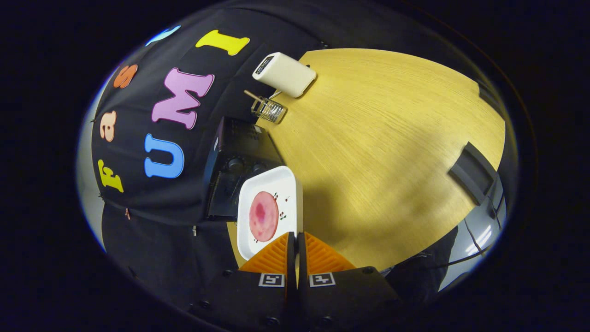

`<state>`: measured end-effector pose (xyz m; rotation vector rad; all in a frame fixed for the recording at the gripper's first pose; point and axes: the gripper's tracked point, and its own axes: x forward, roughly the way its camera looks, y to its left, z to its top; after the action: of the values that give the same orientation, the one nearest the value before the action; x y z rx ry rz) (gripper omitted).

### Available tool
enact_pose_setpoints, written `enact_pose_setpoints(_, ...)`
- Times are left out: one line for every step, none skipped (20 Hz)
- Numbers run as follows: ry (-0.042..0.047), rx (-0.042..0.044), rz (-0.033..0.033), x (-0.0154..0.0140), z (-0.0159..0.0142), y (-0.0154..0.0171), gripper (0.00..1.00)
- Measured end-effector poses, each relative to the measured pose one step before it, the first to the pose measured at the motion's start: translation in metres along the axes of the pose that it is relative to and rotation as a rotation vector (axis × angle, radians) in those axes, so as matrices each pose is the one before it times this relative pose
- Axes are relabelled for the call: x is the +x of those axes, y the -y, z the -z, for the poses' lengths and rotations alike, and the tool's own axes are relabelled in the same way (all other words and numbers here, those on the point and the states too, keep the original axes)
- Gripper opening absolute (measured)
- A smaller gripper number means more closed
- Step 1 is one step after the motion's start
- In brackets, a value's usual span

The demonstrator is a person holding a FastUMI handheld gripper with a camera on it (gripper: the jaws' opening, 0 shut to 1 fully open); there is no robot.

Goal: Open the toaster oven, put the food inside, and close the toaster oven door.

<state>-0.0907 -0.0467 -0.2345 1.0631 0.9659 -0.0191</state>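
- The tongs (296,237) are closed almost completely, with only a thin slit between the two fingers, and they pinch the near rim of a white square plate (269,184).
- The plate is lifted and tilted, and it carries a round pink slice of food (263,216) lying flat on it, next to a small printed cherry pattern.
- Just beyond the plate stands the black toaster oven (235,170) at the desk's edge against the booth wall; two knobs show on its front, and the plate covers part of it, so I cannot tell whether its door is open.
- The wooden desk (378,152) stretches away past the fingers.
- A small wire rack (268,109) sits further along the same edge as the oven.
- A cream-coloured box-shaped device (284,74) lies near the far corner, just beyond the rack.
- A dark flat object (474,173) rests at the opposite edge of the desk, well apart from the oven.
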Motion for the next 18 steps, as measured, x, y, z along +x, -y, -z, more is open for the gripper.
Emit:
enact_pose_setpoints(-0.00504, -0.00362, -0.01169, 0.00192, 0.00405, -0.00859, 0.05)
enact_pose_setpoints(-0.00494, -0.00236, -0.00891, 0.00494, 0.00372, -0.00909, 0.05)
enact_pose_setpoints(-0.00432, -0.00357, -0.00876, 0.00543, 0.00475, -0.00837, 0.05)
enact_pose_setpoints(-0.00478, -0.00646, -0.00567, 0.00612, 0.00312, -0.00813, 0.05)
enact_pose_setpoints(0.00141, -0.00566, -0.00168, 0.00591, 0.00264, -0.00567, 0.05)
enact_pose_setpoints(-0.00005, -0.0033, 0.00054, 0.0087, 0.00245, -0.00491, 0.05)
enact_pose_setpoints(0.00052, -0.00111, 0.0018, 0.00807, 0.00186, -0.00443, 0.05)
enact_pose_setpoints(0.00258, -0.00381, 0.00315, 0.01, 0.00197, -0.00648, 0.05)
enact_pose_setpoints(0.00092, -0.00776, 0.01086, 0.01036, 0.00295, -0.00548, 0.05)
enact_pose_setpoints(-0.0016, -0.00756, 0.01118, 0.01115, 0.00331, -0.0053, 0.05)
enact_pose_setpoints(0.00297, -0.01136, 0.01137, 0.0102, 0.00296, -0.00554, 0.05)
enact_pose_setpoints(0.00471, -0.01356, 0.00782, 0.01095, 0.00223, -0.00612, 0.05)
enact_pose_setpoints(0.00618, -0.01013, 0.00511, 0.01006, 0.00211, -0.0064, 0.05)
enact_pose_setpoints(0.00822, -0.00346, 0.00168, 0.01017, 0.00094, -0.00666, 0.05)
enact_pose_setpoints(0.00862, 0.00294, -0.00233, 0.0117, 0.00108, -0.00853, 0.05)
enact_pose_setpoints(0.00459, 0.00509, -0.00197, 0.00997, 0.00065, -0.00584, 0.05)
enact_pose_setpoints(0.00397, 0.00642, -0.00373, 0.0101, 0.00264, -0.00522, 0.05)
enact_pose_setpoints(0.00869, 0.00464, 0.00264, 0.01073, -0.0002, -0.00491, 0.05)
